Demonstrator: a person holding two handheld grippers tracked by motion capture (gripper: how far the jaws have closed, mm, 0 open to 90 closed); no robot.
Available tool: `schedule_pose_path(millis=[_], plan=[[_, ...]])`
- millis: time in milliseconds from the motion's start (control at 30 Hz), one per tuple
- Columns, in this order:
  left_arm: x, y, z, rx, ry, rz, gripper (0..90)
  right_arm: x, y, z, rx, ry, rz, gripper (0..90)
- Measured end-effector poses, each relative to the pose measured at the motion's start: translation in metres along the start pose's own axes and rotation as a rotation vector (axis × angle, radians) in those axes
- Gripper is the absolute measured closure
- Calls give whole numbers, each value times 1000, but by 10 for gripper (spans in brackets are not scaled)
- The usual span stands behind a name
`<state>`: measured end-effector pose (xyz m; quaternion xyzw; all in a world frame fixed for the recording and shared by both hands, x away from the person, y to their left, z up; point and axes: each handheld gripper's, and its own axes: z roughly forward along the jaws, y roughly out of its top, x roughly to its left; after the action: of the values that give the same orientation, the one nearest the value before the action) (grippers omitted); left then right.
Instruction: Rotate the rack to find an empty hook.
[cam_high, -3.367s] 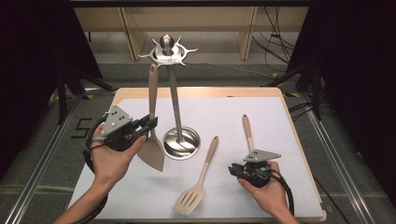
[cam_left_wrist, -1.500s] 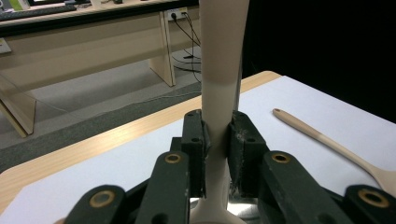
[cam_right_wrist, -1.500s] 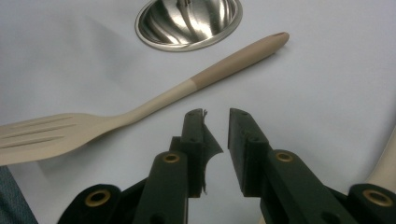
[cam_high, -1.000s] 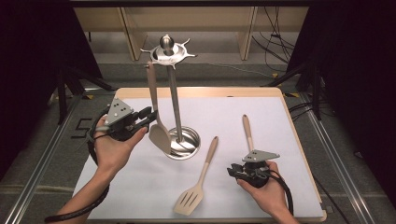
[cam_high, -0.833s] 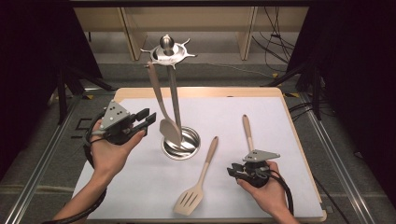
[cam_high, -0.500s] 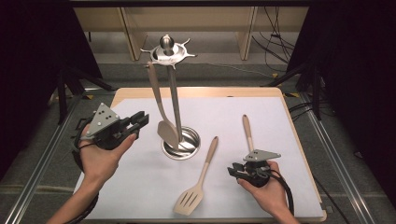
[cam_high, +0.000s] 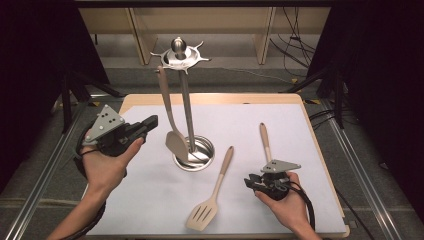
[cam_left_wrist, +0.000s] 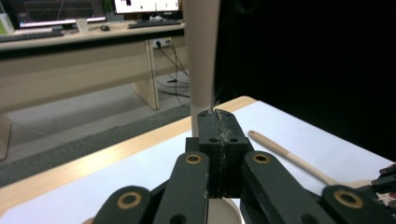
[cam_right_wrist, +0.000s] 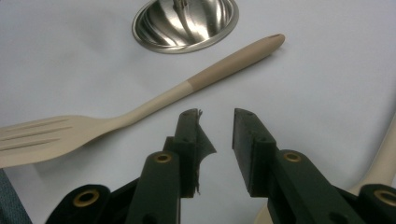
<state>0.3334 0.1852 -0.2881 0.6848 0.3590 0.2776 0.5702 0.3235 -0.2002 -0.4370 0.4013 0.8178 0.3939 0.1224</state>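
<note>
A steel utensil stand (cam_high: 186, 110) rises from its round base (cam_high: 204, 156) (cam_right_wrist: 186, 21) at mid-table. A beige spatula (cam_high: 170, 120) (cam_left_wrist: 201, 56) hangs from a hook on its top, free of both grippers. My left gripper (cam_high: 150, 121) (cam_left_wrist: 218, 116) hovers just left of it; its jaws have just been closing and are shut with nothing between them. My right gripper (cam_high: 248, 181) (cam_right_wrist: 215, 116) rests low at the front right, open and empty, its jaws just drawn in slightly. A slotted turner (cam_high: 215, 192) (cam_right_wrist: 187, 88) lies ahead of it. A wooden spoon (cam_high: 265, 142) (cam_right_wrist: 380, 170) lies beside it.
White paper (cam_high: 280, 115) covers the tabletop, with a wooden edge (cam_high: 215, 98) at the far side. Metal rails (cam_high: 40, 175) run along both sides of the table. Beyond the far edge are desk legs and cables on the floor (cam_high: 280, 55).
My left gripper let go of the hanging spatula, drew back to the left and a little up, and shut. The spatula swung in to hang beside the pole. The right hand stayed put.
</note>
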Motion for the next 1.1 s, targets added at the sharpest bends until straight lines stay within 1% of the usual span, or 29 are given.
schedule_pose_path(millis=[33,67,100,133,167,200,233,267,300,333,367,400,433,467,500,533,567,633,667,800,900,1100], plan=[[0,2,1,-5,0,5,894,0,0,0,1,3,1,722],[-1,5,2,-19,7,13,894,1,0,1,4,11,17,724],[-2,8,3,-20,-1,-2,894,0,0,1,-1,10,9,725],[-2,11,3,-27,5,14,894,-1,1,2,-3,10,-3,727],[-1,14,5,-46,-10,32,895,-1,1,2,0,12,1,728],[-2,17,6,-52,-12,27,895,0,1,2,6,17,13,730],[-2,20,6,-60,-16,28,895,-3,1,2,-4,14,-9,731],[-2,24,6,-68,-17,26,895,-3,1,2,-7,14,-4,732],[-3,28,6,-76,-16,23,895,-2,1,2,-5,14,12,733],[-4,32,6,-83,-18,26,895,-4,1,2,-9,13,-10,734],[-6,35,5,-80,-15,4,895,-4,1,1,-9,15,-8,735],[-6,40,4,-93,-8,15,895,-4,1,1,-10,15,-2,736],[-6,44,4,-98,-16,18,895,-2,0,1,-3,13,18,737],[-6,48,4,-105,-18,19,895,-3,0,1,-4,11,12,737],[-5,52,3,-110,-7,26,895,-4,1,2,-12,4,-14,737],[-5,55,3,-119,-14,21,895,-2,1,2,-5,6,4,738],[-5,59,3,-123,-13,23,895,-1,2,1,-2,8,16,739],[-4,65,2,-135,-10,26,895,-1,3,2,-5,-2,-3,739],[-4,67,2,-139,-8,29,895,0,3,2,-3,2,-2,739],[-4,73,2,-148,-3,33,895,1,2,2,0,5,2,741],[-4,75,3,-152,1,33,895,0,2,2,-5,6,-4,742],[-3,80,6,-147,10,39,895,0,2,1,5,10,2,742]])
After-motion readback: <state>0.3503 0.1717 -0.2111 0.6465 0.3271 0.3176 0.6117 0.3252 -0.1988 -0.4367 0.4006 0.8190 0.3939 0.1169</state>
